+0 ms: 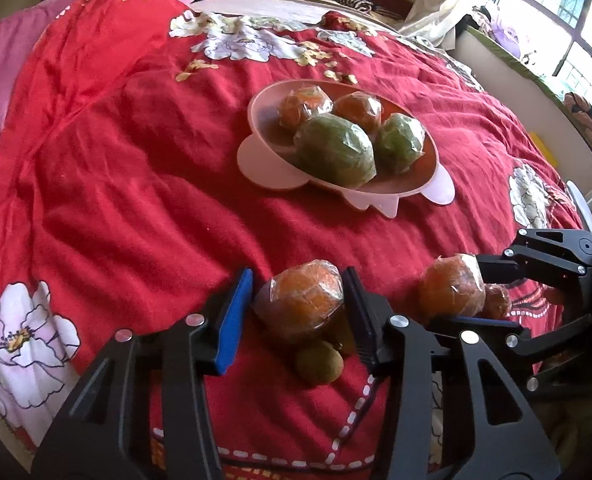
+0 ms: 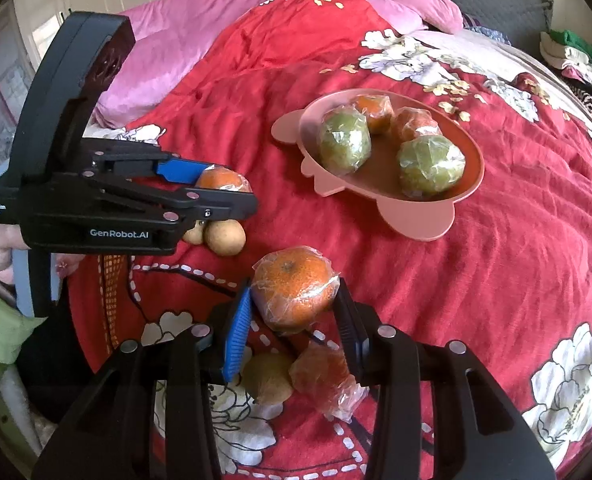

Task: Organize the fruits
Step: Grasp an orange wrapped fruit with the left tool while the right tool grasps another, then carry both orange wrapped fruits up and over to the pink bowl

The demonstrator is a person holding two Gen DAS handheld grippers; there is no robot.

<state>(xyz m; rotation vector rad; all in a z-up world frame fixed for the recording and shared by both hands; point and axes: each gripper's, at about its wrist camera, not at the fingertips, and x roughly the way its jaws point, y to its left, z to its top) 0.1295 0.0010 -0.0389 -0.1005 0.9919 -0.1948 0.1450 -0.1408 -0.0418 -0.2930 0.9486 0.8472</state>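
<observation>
Left wrist view:
Left hand-held gripper (image 1: 297, 304): jaws either side of a wrapped orange (image 1: 301, 304); right finger touching it, blue left pad with a narrow gap, so not clamped.
Small brown fruit (image 1: 319, 362): on the red bedspread (image 1: 136, 200), just beneath that orange.
Right hand-held gripper (image 1: 469, 292): reaching in from the right edge, jaws against a second wrapped orange (image 1: 451, 290); a smaller wrapped orange fruit (image 1: 495, 301) just beside it.
Pink bowl (image 1: 264, 160): farther off on the bed, holding two wrapped oranges and two wrapped green fruits (image 1: 335, 152).

Right wrist view:
Right hand-held gripper (image 2: 296, 308): clamped on its wrapped orange (image 2: 294, 288), both pads pressing the film.
Loose fruit: a yellowish fruit (image 2: 268, 378) and a small wrapped orange piece (image 2: 321, 376) on the bedspread (image 2: 495, 260), beneath the jaws.
Left hand-held gripper (image 2: 224, 184): at left, around its orange (image 2: 222, 180); grip unclear here; two tan fruits (image 2: 224, 236) below.
Pink bowl (image 2: 415, 224): well apart, same four fruits inside.
</observation>
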